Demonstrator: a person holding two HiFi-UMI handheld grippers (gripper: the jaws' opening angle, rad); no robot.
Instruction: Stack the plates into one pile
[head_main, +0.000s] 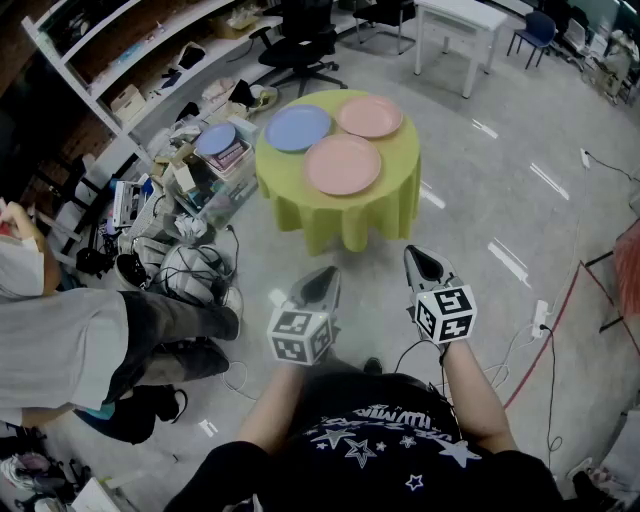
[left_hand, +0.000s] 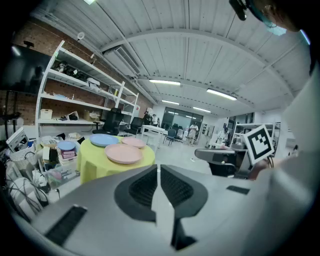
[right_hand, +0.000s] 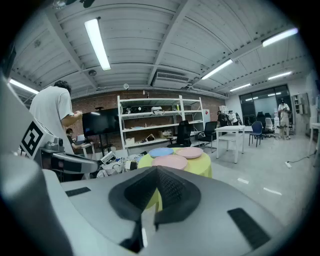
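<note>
A small round table under a yellow-green cloth stands some way ahead of me on the floor. Three plates lie apart on it: a blue plate at the back left, a pink plate at the back right, and another pink plate at the front. My left gripper and right gripper hover side by side well short of the table, both shut and empty. The left gripper view shows the blue plate and front pink plate beyond the closed jaws. The right gripper view has the front pink plate just above them.
A person in a grey shirt stands close on my left. Boxes, bins and cables crowd the floor left of the table, below a long white shelf. An office chair and a white table stand behind.
</note>
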